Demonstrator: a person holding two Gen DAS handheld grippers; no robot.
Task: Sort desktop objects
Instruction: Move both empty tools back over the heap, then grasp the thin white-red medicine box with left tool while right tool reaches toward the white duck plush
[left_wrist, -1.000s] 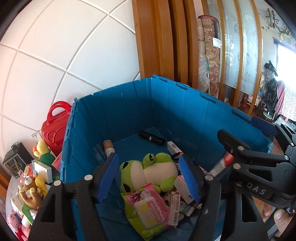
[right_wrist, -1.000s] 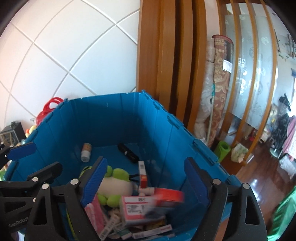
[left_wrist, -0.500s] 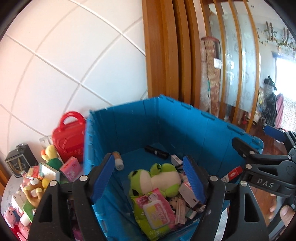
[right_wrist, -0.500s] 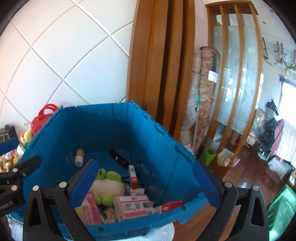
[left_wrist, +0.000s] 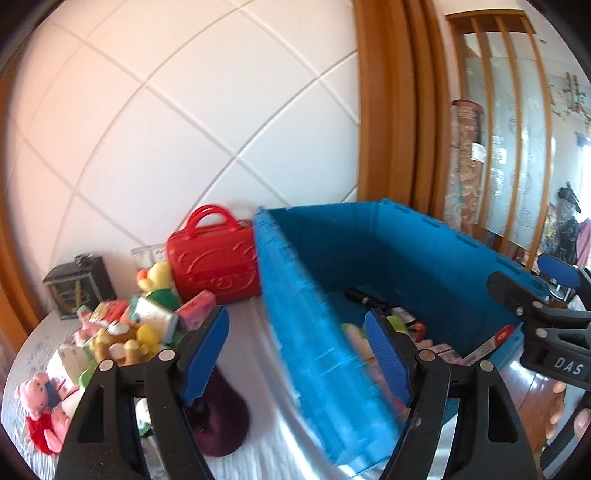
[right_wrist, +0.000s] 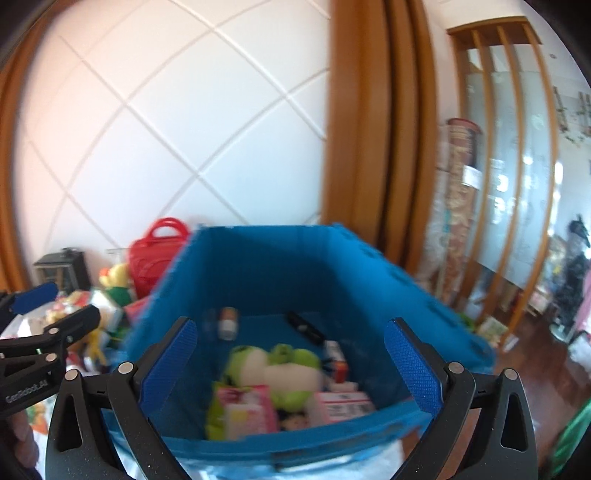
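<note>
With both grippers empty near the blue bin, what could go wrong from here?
1. The left gripper has its jaws astride the blue bin wall; swinging toward the toy pile may knock the bin.
2. The toys lie tightly packed beside the red case, so one grasp may drag neighbours off the table.
3. The dark red cap sits hidden under the left jaws and could get snagged.

**Counter crowded on its left side**

Your counter (left_wrist: 273, 435) has a white, ribbed cover. The blue crate (left_wrist: 325, 354) sits on it to the right. Just left of the crate's far corner stands a red case (left_wrist: 214, 266), and farther left a dark lantern (left_wrist: 79, 284). In front of those you have a heap of toys and small boxes (left_wrist: 122, 332), a pink plush pig (left_wrist: 44, 417) at the near edge, and a maroon cap (left_wrist: 221, 424) beside the crate.
</note>
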